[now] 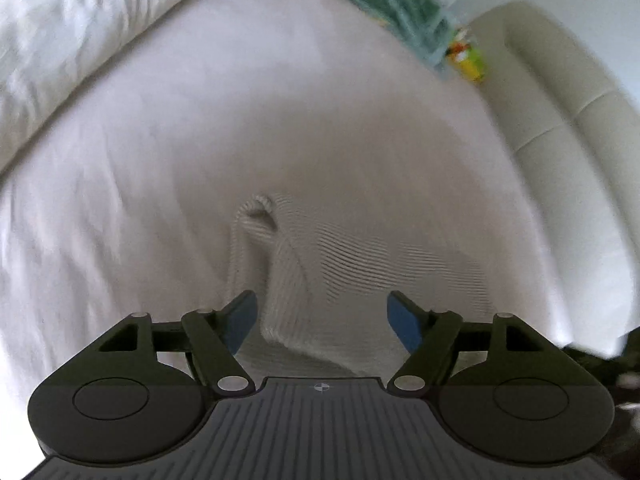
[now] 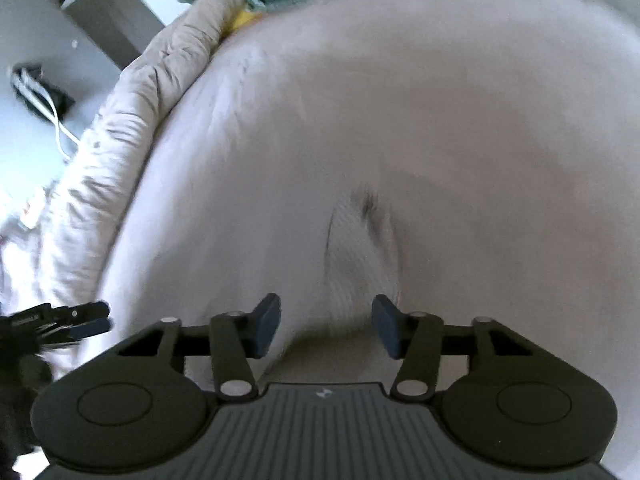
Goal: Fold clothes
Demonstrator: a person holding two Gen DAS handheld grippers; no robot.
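white ribbed garment rumpled on bed, fold stage unclear | left tool apart | right tool apart | green clothes at 1 o'clock

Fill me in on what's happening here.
A person is folding clothes on a bed, holding a two-finger tool in each hand. The left tool is open, poised over a white ribbed knit garment lying on the pale sheet. The right tool is also open, over another rumpled part of white fabric. Neither grips anything yet. A bunched duvet and a green knit item sit at the bed's edges.
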